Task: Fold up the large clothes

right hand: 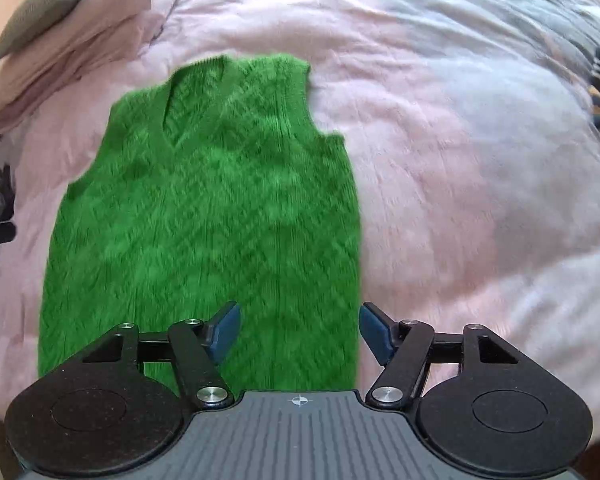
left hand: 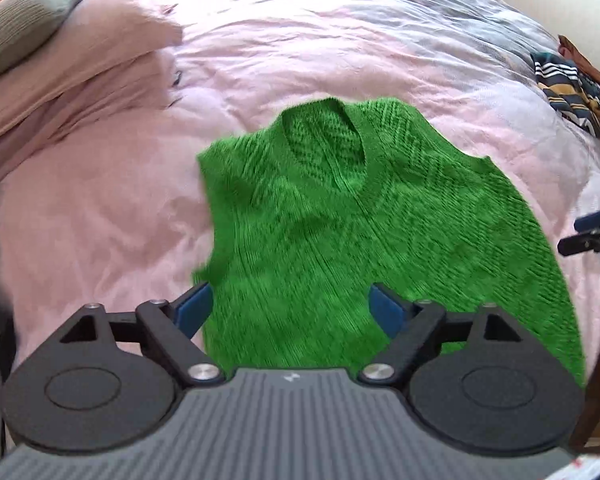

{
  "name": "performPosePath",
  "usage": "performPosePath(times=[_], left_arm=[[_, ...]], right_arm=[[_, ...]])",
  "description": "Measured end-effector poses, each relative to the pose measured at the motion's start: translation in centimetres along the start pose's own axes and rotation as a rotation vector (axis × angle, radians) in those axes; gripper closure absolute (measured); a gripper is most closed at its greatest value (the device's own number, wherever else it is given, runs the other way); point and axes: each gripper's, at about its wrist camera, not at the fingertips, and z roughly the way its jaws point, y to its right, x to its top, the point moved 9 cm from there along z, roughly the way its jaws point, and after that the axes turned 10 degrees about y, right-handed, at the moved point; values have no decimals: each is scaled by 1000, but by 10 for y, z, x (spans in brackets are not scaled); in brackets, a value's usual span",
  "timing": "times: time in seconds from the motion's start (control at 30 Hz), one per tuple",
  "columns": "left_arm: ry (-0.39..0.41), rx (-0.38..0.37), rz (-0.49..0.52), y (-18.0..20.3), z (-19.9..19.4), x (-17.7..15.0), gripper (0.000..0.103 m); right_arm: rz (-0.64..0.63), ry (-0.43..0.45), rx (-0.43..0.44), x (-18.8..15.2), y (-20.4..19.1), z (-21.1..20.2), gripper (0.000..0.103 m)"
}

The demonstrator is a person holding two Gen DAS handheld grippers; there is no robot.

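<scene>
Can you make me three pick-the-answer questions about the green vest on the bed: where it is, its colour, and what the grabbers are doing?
1. Where does the knitted vest lie?
A. on the pink bedcover
B. on a chair
C. in a basket

2. What colour is the vest?
A. red
B. green
C. blue

3. How are the left gripper and right gripper?
A. both shut on the vest
B. one shut
C. both open

Answers: 1 A, it is spread flat on the cover. 2 B, bright green knit. 3 C, the blue pads stand wide apart, gripping nothing.

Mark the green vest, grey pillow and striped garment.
green vest point(right hand: 204, 216), right wrist view, middle of chest panel
grey pillow point(left hand: 24, 20), left wrist view, ribbed face
striped garment point(left hand: 568, 92), left wrist view, middle folds
</scene>
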Motion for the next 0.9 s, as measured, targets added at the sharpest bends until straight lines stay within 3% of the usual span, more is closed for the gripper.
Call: performPosePath(times=[0.23,0.4,0.47,0.53,0.67,0.9], left_arm=[[70,-126,168,-42,104,66,42],[86,-188,306,-53,157,105,43],[70,-226,350,-51,174,108,44],[39,-254,391,-49,191,104,51],[-19,-260,464,-52,223,90,58],[-62,-291,409,-60,256,71,54]], right_arm=[[-188,128,49,84,-13,62,39],[-324,165,21,144,-14,111,40],[-349,171,20,162,-12,127,40],[-364,174,31,175,-12,144,41],[-426,163,64,186,-15,173,42],[-437,68,143,178,-16,224,43]])
